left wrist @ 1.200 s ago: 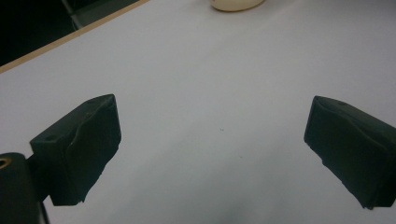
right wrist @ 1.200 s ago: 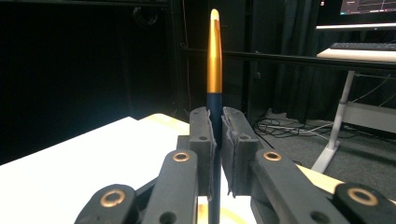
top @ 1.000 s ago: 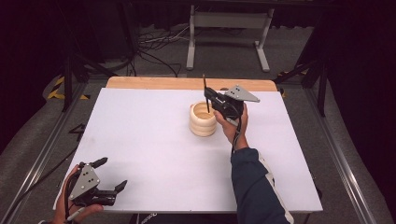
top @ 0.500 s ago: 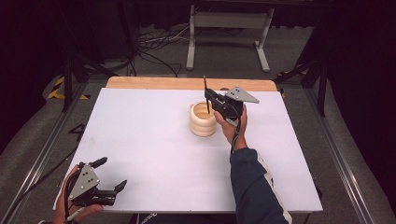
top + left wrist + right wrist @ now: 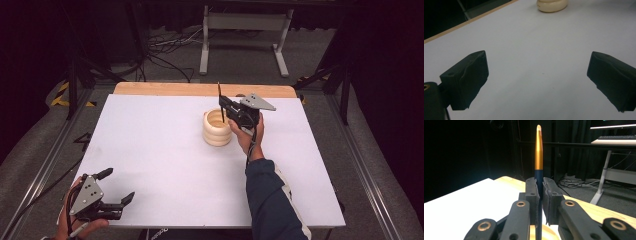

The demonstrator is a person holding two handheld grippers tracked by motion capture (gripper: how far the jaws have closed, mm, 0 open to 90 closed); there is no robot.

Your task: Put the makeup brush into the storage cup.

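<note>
A: Which tool carries the pen, and how is it gripped?

B: The right gripper [image 5: 223, 106] is clamped on the pen [image 5: 538, 150]. In the right gripper view its two black jaws press against the dark blue lower barrel from either side, and the orange upper section with its pale tip rises straight above them. The pen stands upright.

A: Where does the pen stand relative to the wooden holder?

B: In the high view the pen [image 5: 219, 100] stands over the right-hand part of the mouth of the cream ringed holder [image 5: 216, 131], its lower end at or just inside the rim; whether it touches the wood cannot be told. The holder stands on the white table [image 5: 165, 150], toward the far edge.

A: And the other tool?

B: The left gripper [image 5: 116, 191] rests at the near left corner of the table, well apart from the holder. In the left gripper view its jaws are spread wide with only bare tabletop between them, and the holder [image 5: 552, 5] appears far ahead
</note>
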